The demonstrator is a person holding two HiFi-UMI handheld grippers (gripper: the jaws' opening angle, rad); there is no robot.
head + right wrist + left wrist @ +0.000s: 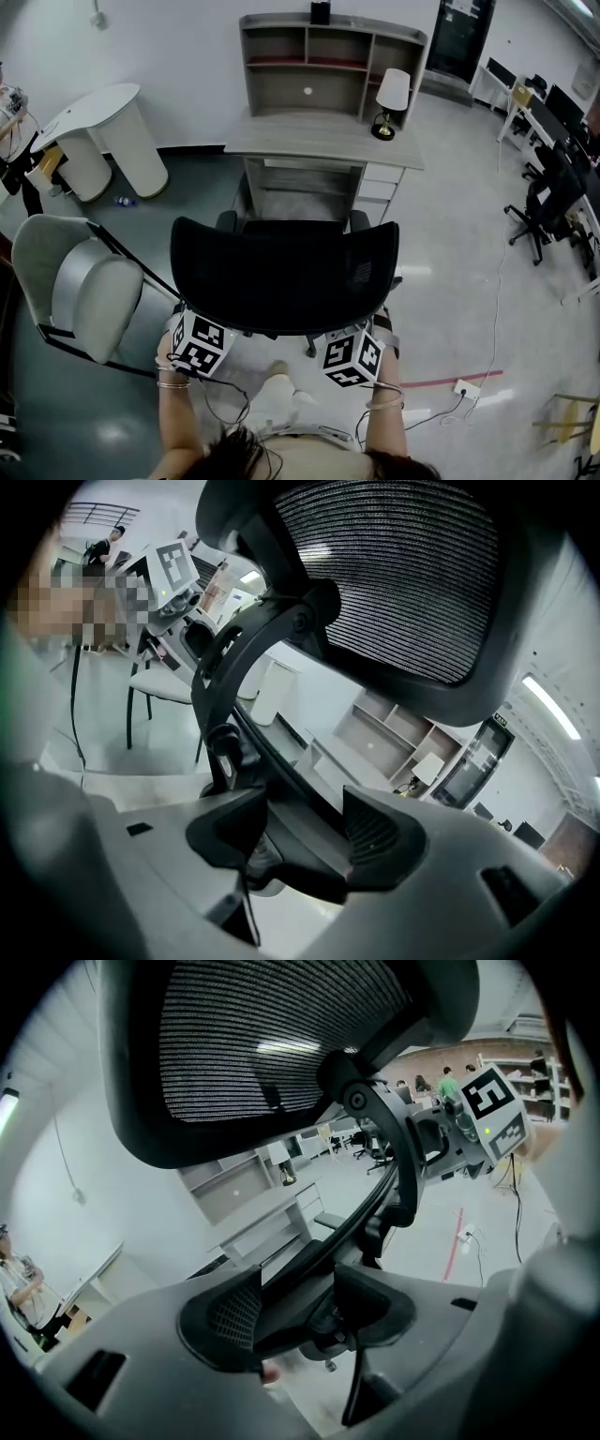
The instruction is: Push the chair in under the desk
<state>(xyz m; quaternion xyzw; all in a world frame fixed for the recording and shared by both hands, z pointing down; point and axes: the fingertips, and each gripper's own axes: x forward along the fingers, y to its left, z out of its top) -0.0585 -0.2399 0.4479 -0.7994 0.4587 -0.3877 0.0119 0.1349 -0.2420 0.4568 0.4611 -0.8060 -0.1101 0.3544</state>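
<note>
Head view: the black mesh chair sits dead centre of the frame, with its back toward the person and its seat pointing at the grey counter just above it in the picture. The armrests are about level with the counter's front edge, and the backrest is out over the open floor. The left tongs are clamped on the lower rim of the backrest near its left corner. The right tongs are the same deal near the right corner. Each gripper view shows the dark rim filling the gap between the jaws. A white-shaded lamp stands on the counter's right end, next to the shelf unit. A pale grey seat is at the left edge.
</note>
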